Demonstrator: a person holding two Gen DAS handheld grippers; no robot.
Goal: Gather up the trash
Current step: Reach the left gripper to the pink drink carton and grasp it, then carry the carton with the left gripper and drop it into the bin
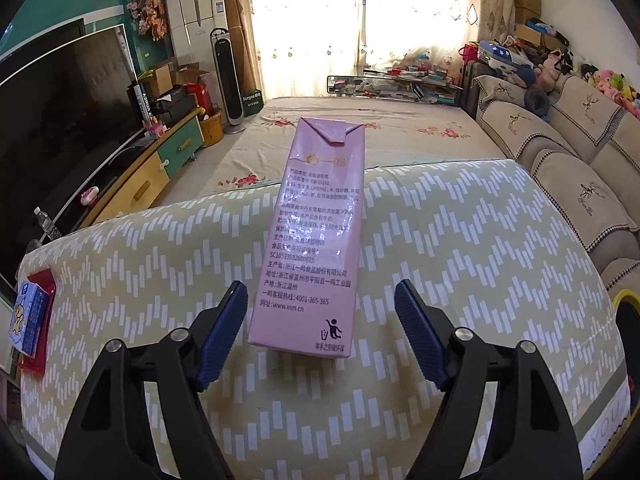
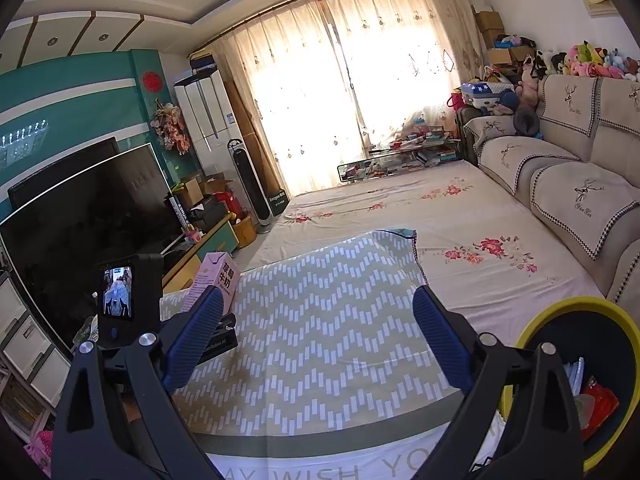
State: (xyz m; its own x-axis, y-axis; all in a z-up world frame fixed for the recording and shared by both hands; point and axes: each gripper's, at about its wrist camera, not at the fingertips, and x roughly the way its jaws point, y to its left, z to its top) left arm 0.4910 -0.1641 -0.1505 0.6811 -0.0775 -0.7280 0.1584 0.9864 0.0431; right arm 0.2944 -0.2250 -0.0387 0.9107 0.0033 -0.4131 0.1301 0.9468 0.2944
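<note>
Zigzag-patterned cloth (image 1: 440, 240) covers the surface where a pink milk carton (image 1: 316, 232) stands upright. Around that carton, the left gripper (image 1: 320, 320) is spread, pads clear of its sides. Right of the carton, the right gripper (image 2: 320, 332) gapes empty (yellow-rimmed bin (image 2: 560, 312) beside it).

**Lighting / image quality**

Daylight through the curtained window (image 1: 360, 20), straight ahead of both grippers; curtains blown out to white in both views. Foreground evenly lit, mild soft shadows under the left gripper (image 1: 320, 332) fingers. Sheen and glare on the upper face of the pink carton (image 1: 316, 232) between them, print partly washed out. TV (image 2: 92, 220) left of the right gripper (image 2: 320, 340) is dark. Strong fisheye bending, black vignette in corners. Focus sharp, no motion blur
</note>
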